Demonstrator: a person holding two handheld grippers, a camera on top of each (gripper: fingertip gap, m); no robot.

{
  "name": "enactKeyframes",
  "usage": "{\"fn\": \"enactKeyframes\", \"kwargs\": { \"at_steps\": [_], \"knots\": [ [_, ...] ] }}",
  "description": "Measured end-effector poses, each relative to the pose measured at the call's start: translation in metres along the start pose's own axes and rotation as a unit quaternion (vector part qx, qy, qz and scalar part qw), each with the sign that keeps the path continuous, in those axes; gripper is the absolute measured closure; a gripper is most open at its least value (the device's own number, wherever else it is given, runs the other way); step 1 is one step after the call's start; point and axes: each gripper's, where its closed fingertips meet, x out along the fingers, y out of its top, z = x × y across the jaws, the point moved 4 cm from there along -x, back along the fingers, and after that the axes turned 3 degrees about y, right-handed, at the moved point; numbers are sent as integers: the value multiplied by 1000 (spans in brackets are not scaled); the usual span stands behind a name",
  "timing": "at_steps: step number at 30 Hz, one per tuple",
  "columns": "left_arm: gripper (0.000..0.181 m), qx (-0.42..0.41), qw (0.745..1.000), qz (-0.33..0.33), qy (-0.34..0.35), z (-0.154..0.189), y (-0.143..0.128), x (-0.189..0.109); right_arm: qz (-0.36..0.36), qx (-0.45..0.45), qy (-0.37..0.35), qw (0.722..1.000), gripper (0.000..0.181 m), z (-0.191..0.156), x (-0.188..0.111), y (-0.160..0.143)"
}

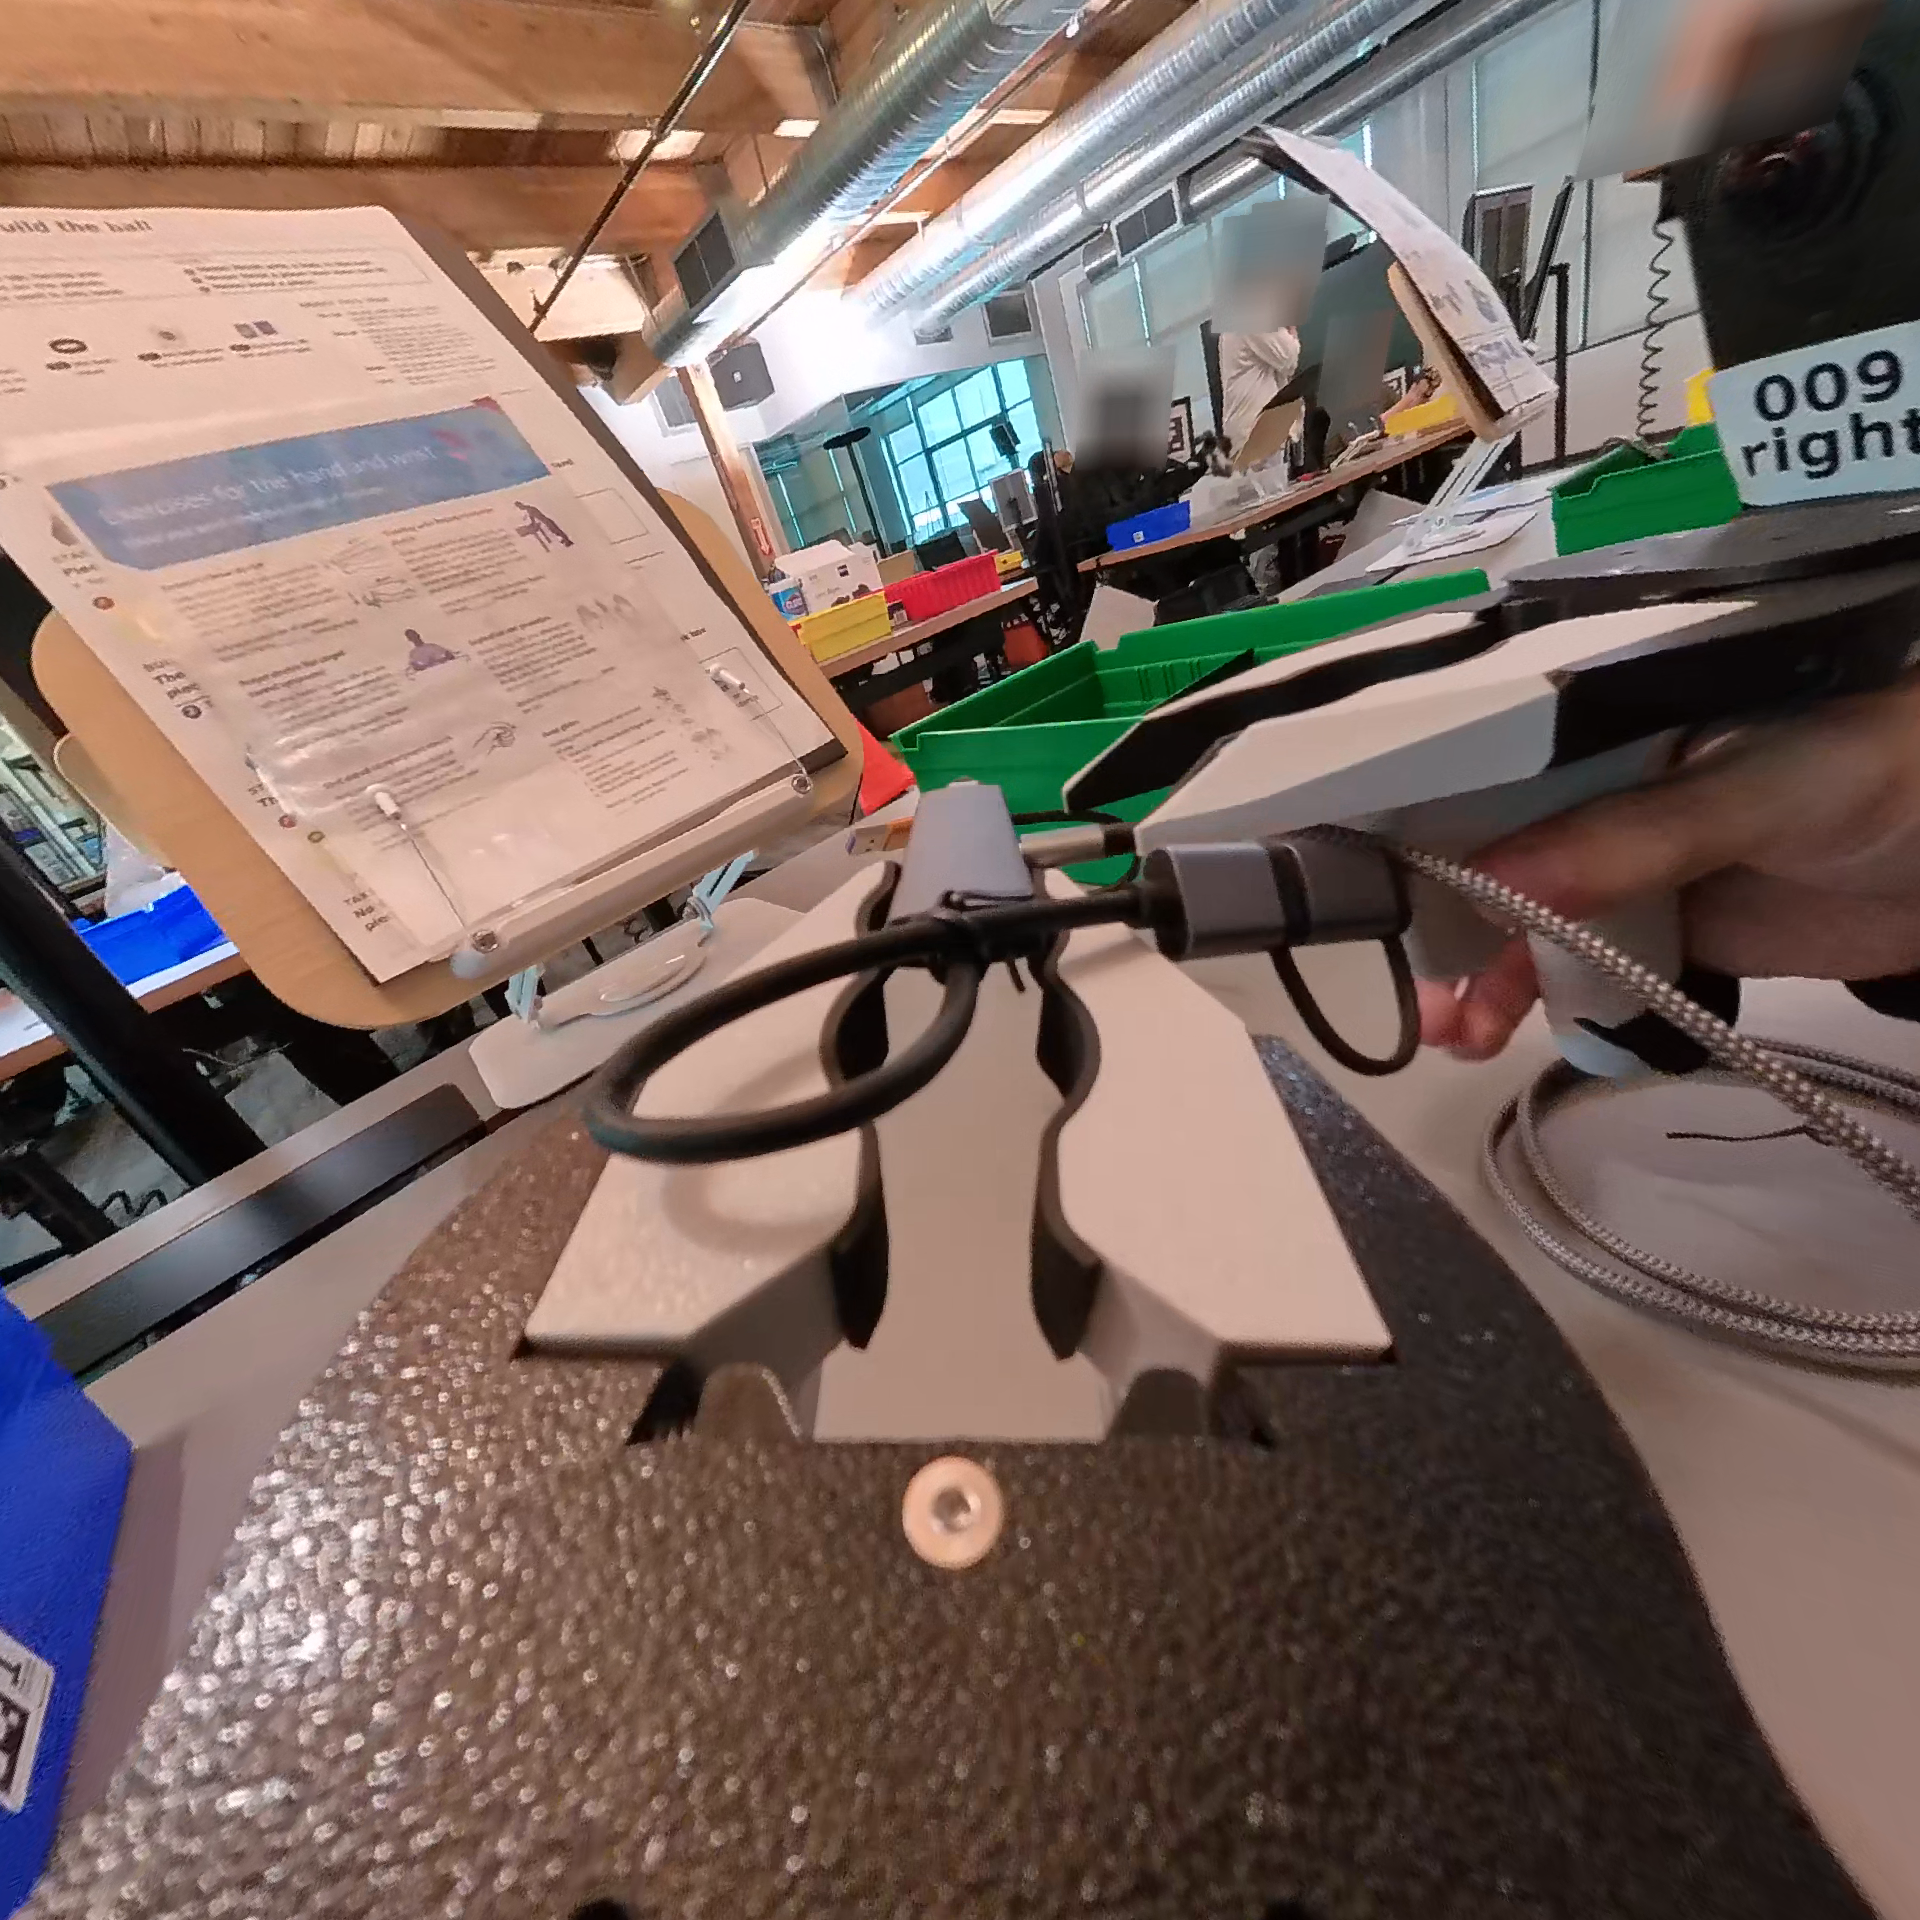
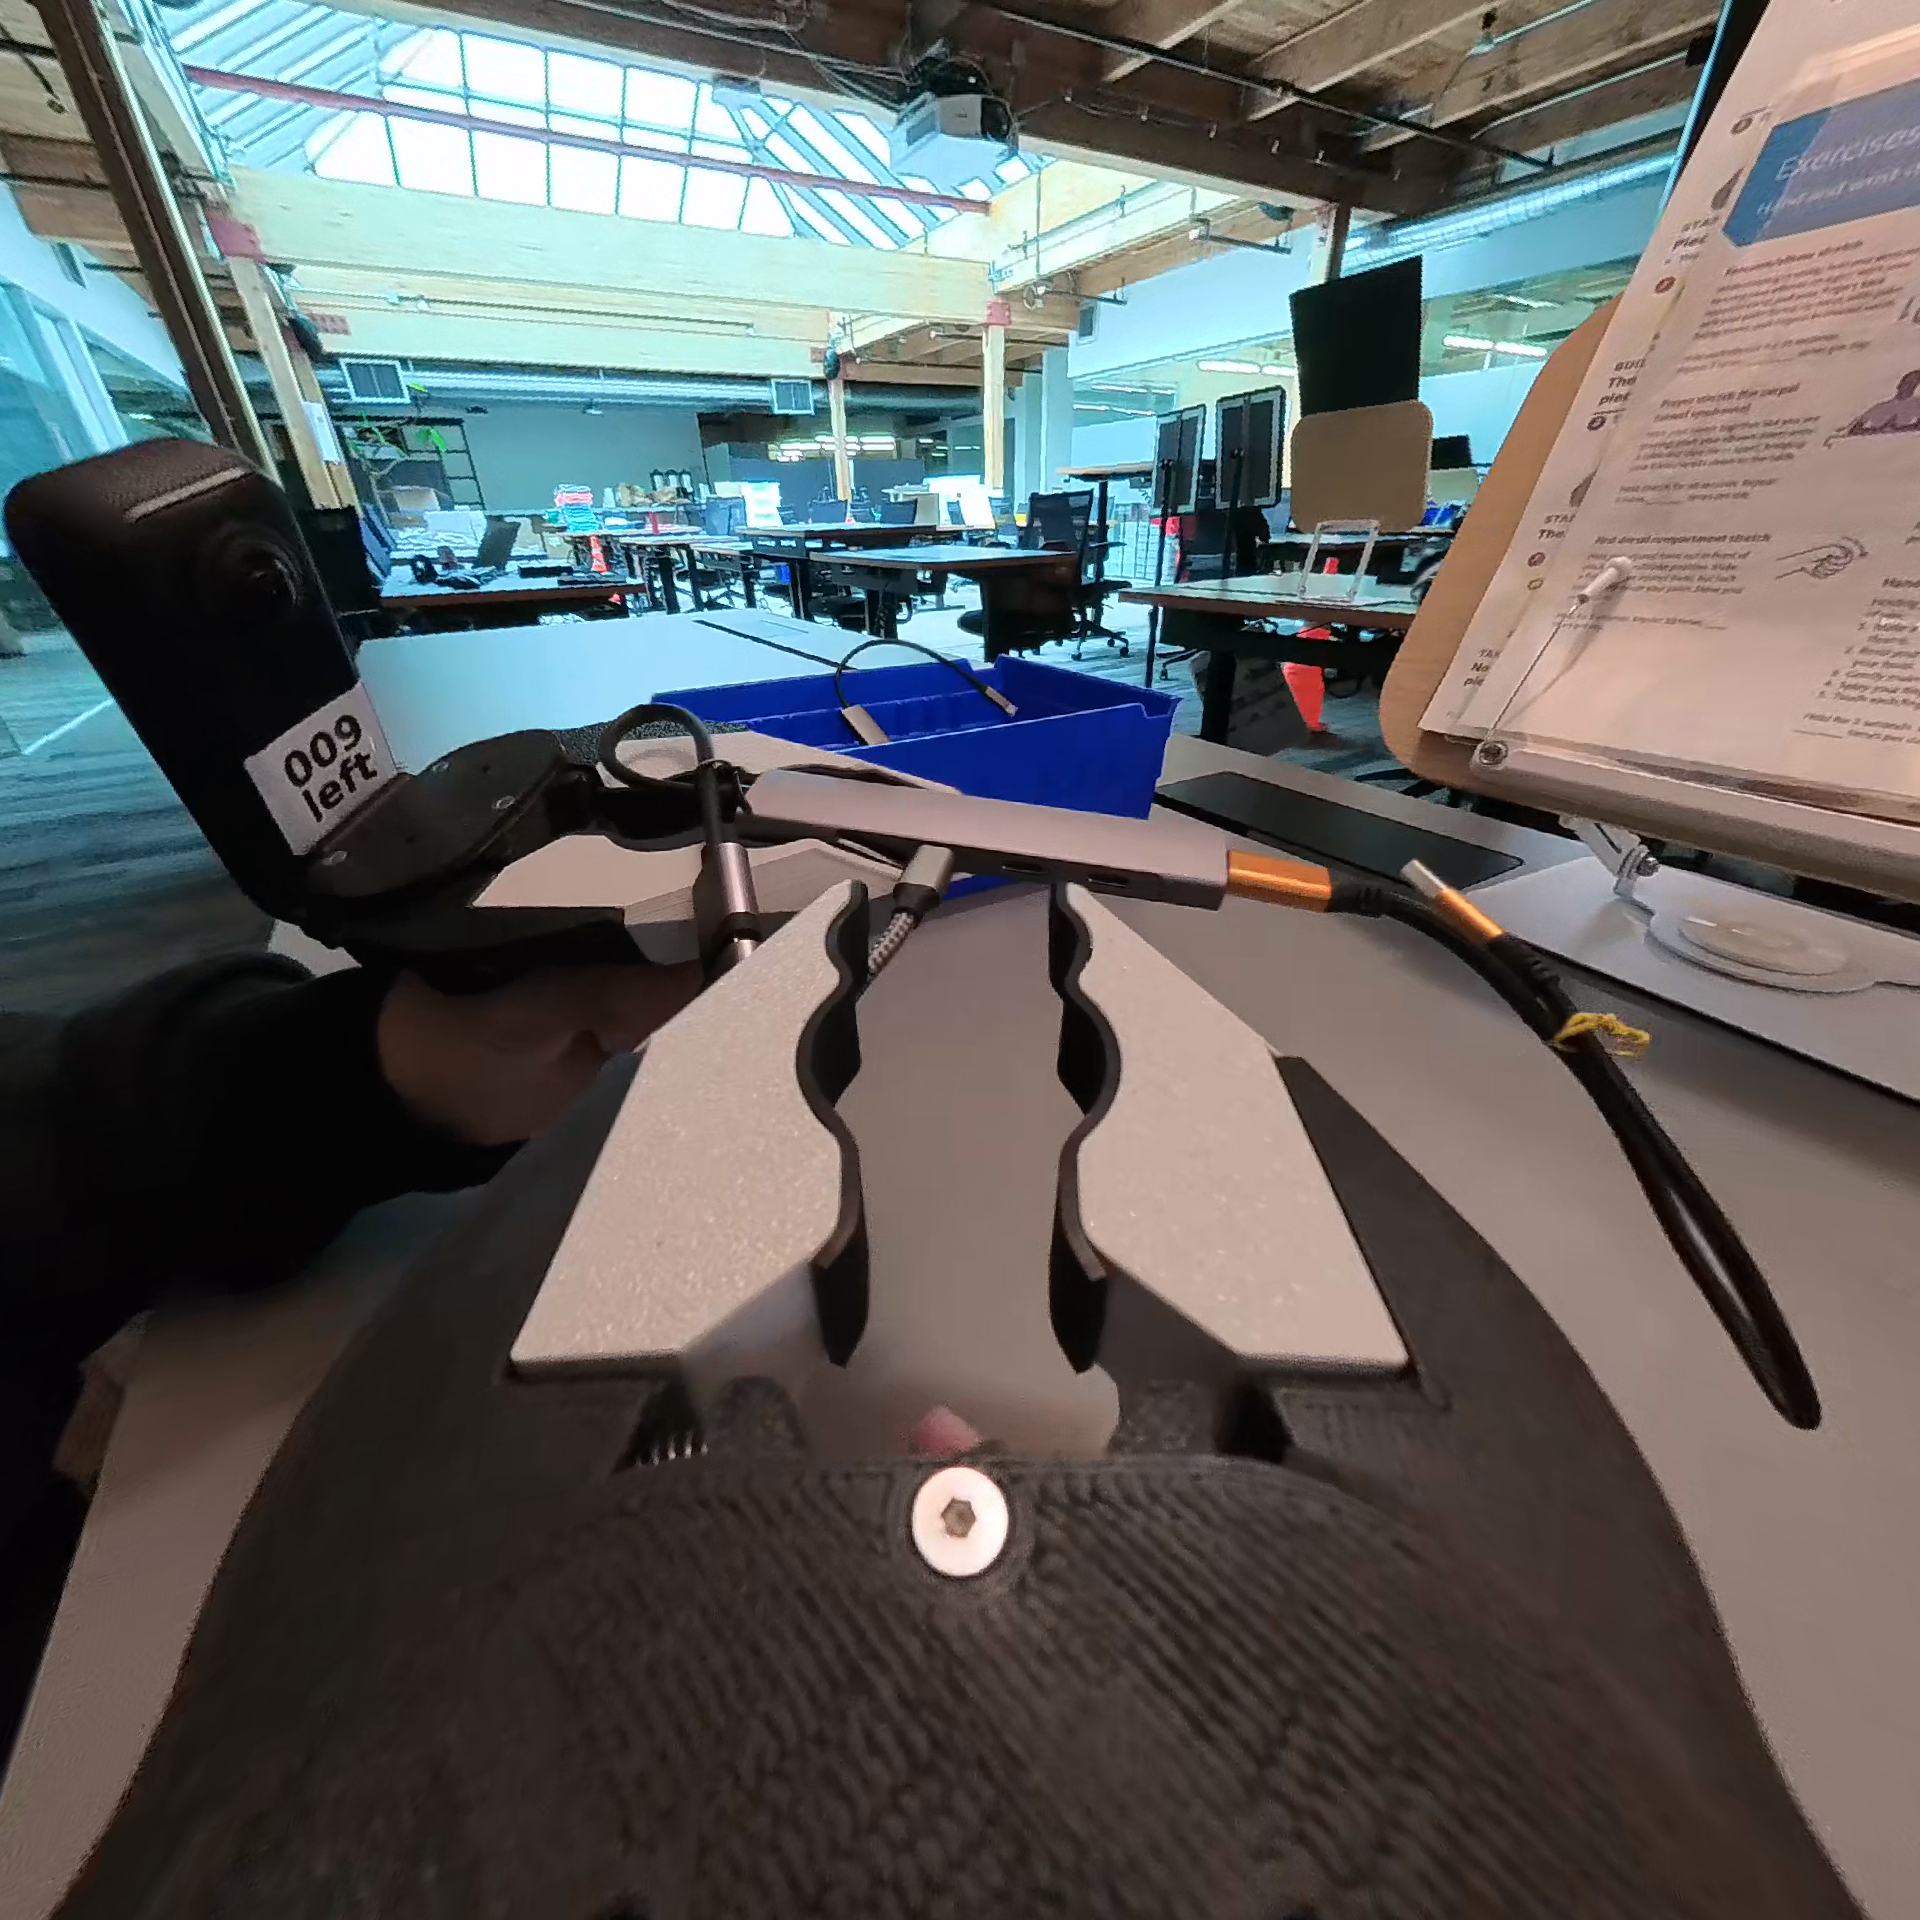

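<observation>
Left gripper [image 1: 961, 883] is clamped on the slim grey aluminium USB hub [image 2: 987, 836], holding it level above the pale grey tabletop [image 2: 1299, 1039]. Hub's short black tail cable [image 1: 790, 1039] loops free over the left finger [image 1: 727, 1143], zip-tied near the tip.

Right gripper [image 2: 956, 904] sits just below the hub's port edge, jaws a narrow gap apart, nothing between them. Grey braided cable [image 1: 1662, 1195] is plugged into the hub underside beside the right gripper's left finger [image 2: 727, 1122]; its slack is coiled on the table to the right in the left wrist view. A second grey plug [image 2: 727, 894] hangs from the hub nearer the left gripper.

Orange-collared black cable [image 2: 1558, 997] is in the hub's end port and droops right across the table.

Boundaries: blue plastic bin [image 2: 1039, 748] directly behind the hub, green plastic bins [image 1: 1039, 717] behind the right gripper, wooden document stand with clear cover [image 1: 416, 623] close on one side. Open table surface lies under and ahead of the right gripper.
</observation>
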Motion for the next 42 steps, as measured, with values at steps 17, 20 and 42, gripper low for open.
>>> {"fn": "enactKeyframes", "kwargs": {
  "at_steps": [17, 20, 42],
  "knots": [
    [159, 22, 1000, 5, 5, 1, -1, 0, 12, 29, 5, 999, 166, -4, 3, -3],
    [159, 56, 998, 12, 18, 3, 1, -1, -14, 25, 3, 1000, 158, -2, 2, -2],
    [159, 198, 978, 6, 62, 13, 4, 0, -93, -21, -22, 995, 173, -7, 3, -5]
  ]
}}
